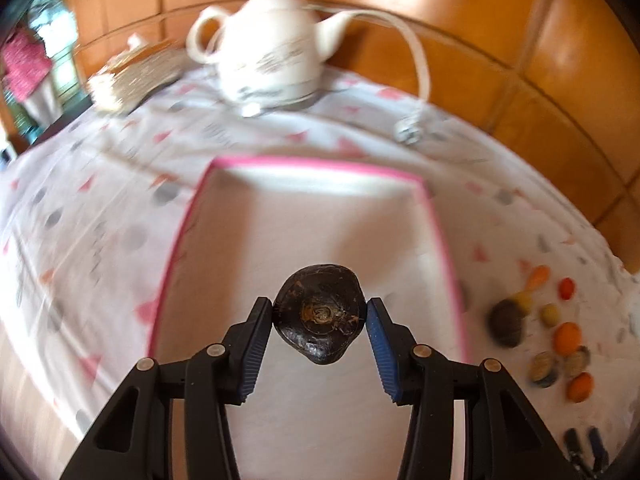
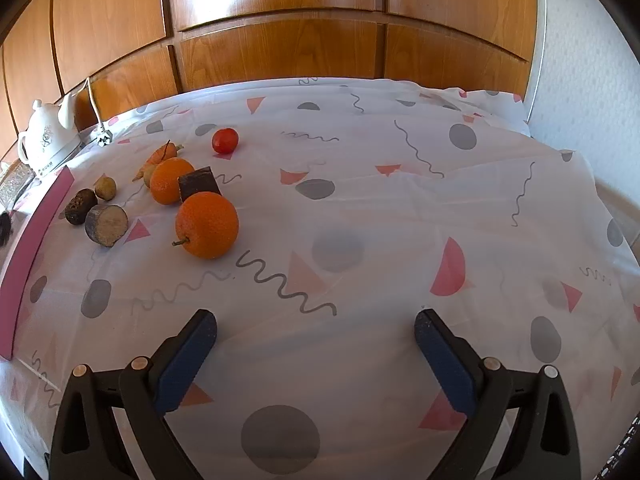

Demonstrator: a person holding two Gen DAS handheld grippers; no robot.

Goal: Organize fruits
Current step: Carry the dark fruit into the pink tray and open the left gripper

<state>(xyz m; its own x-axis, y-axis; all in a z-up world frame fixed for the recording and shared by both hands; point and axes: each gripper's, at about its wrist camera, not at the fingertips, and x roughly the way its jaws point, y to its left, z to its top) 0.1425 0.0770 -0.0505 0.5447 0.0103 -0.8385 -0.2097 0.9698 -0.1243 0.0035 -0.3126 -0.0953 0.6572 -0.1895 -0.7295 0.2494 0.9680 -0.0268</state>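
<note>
My left gripper (image 1: 320, 310) is shut on a dark brown water chestnut (image 1: 319, 312) and holds it above a white box with a pink rim (image 1: 304, 165). The loose fruits lie to its right (image 1: 552, 336). In the right wrist view my right gripper (image 2: 316, 326) is open and empty above the cloth. Ahead of it to the left lie two oranges (image 2: 207, 225) (image 2: 171, 180), a red tomato (image 2: 225, 140), a small carrot (image 2: 160, 154), a dark cut piece (image 2: 199, 184), two sugarcane chunks (image 2: 106, 225) (image 2: 81, 206) and a small yellowish fruit (image 2: 105, 187).
A white teapot (image 1: 272, 40) with a cord (image 1: 418, 52) stands at the table's back, next to a woven stack (image 1: 132, 76). The box's pink edge (image 2: 28, 252) borders the right view's left side. A patterned cloth (image 2: 400, 220) covers the table. Wooden panels (image 2: 280, 20) stand behind.
</note>
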